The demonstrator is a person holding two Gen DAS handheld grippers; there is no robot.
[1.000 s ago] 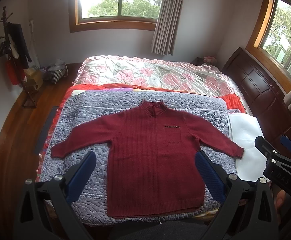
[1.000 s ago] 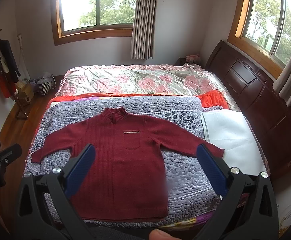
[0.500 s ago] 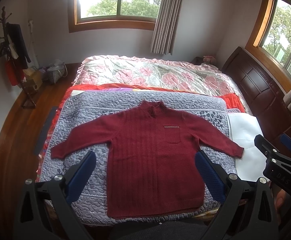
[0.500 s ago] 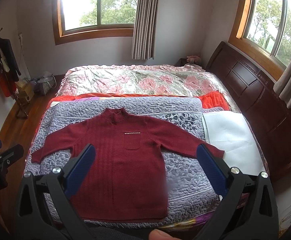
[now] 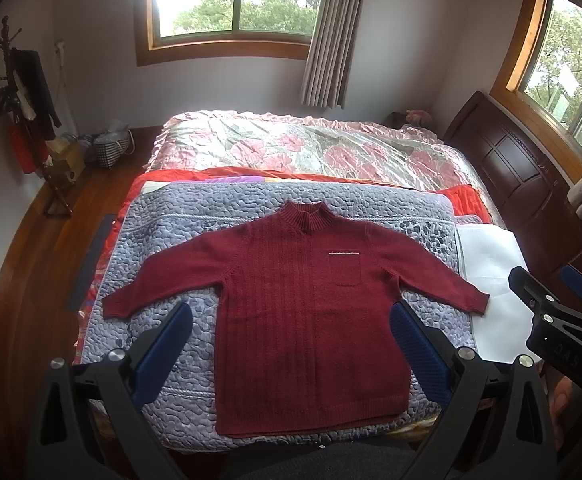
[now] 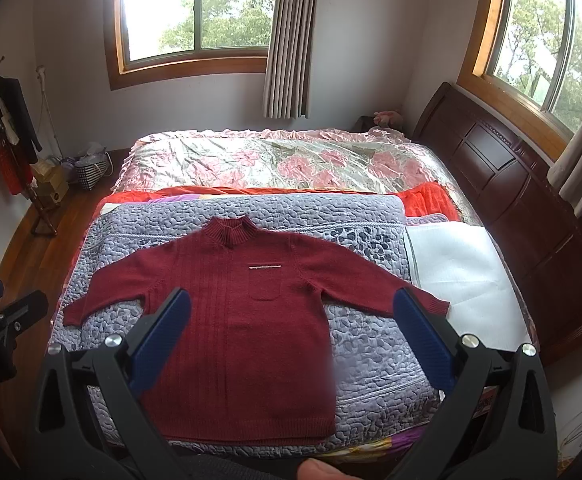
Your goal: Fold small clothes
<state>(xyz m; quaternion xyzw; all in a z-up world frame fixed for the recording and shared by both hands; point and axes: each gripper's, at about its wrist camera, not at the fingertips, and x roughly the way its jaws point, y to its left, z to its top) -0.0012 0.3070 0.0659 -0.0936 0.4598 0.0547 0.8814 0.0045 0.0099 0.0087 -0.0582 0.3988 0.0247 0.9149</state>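
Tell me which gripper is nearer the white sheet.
Right. The right gripper hangs over the sweater's right half, beside the white sheet; the left gripper sits over the sweater's middle, further off.

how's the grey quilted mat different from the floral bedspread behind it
The grey quilted mat is plain lilac-grey with a pebbled stitch; the floral bedspread is shiny, with pink flowers. The mat lies nearer the grippers and carries the red sweater; the bedspread lies toward the far window and is wrinkled, with nothing on it. Both lie flat across the bed.
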